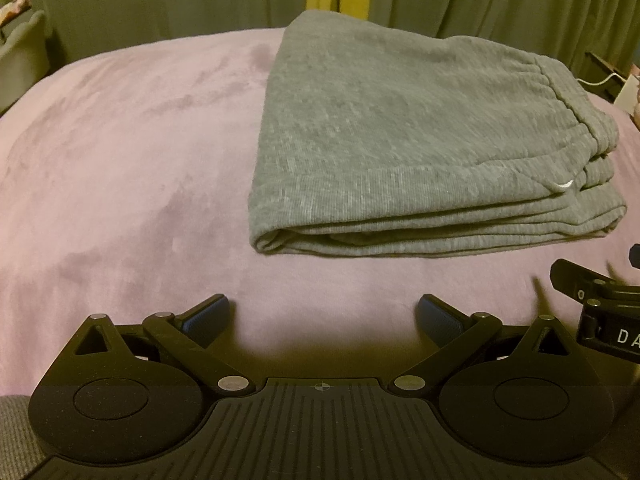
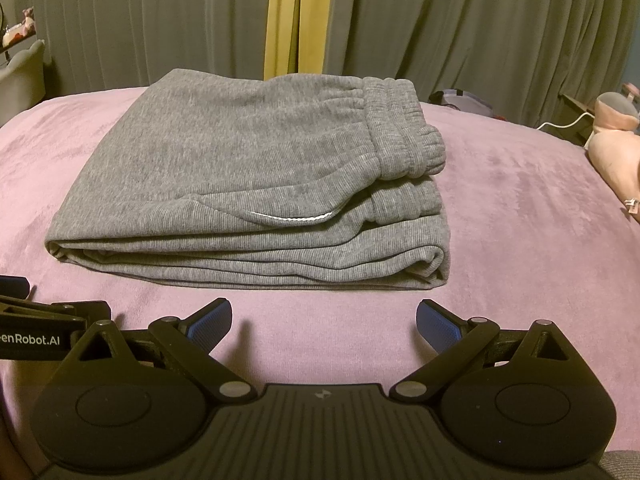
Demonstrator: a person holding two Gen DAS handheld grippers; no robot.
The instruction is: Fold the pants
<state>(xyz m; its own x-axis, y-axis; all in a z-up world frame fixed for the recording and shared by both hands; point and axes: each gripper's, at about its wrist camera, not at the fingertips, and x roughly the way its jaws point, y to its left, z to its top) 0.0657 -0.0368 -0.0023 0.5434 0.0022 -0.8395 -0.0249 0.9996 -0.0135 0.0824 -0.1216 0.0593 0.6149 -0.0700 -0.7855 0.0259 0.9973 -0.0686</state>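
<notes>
The grey pants [image 1: 400,140] lie folded in a thick stack on the pink bed cover [image 1: 120,160], elastic waistband on top at the right. In the right wrist view the pants [image 2: 248,184] sit straight ahead, a white drawstring showing at the front. My left gripper [image 1: 323,316] is open and empty, a short way in front of the stack's left corner. My right gripper [image 2: 324,320] is open and empty, just short of the stack's front edge. The right gripper shows at the left wrist view's right edge [image 1: 600,300]; the left gripper shows at the right wrist view's left edge [image 2: 40,320].
Grey curtains [image 2: 480,40] with a yellow strip [image 2: 296,16] hang behind the bed. A pink plush toy [image 2: 616,148] and a white cable [image 2: 568,122] lie at the right edge. A chair [image 1: 24,48] stands at the far left.
</notes>
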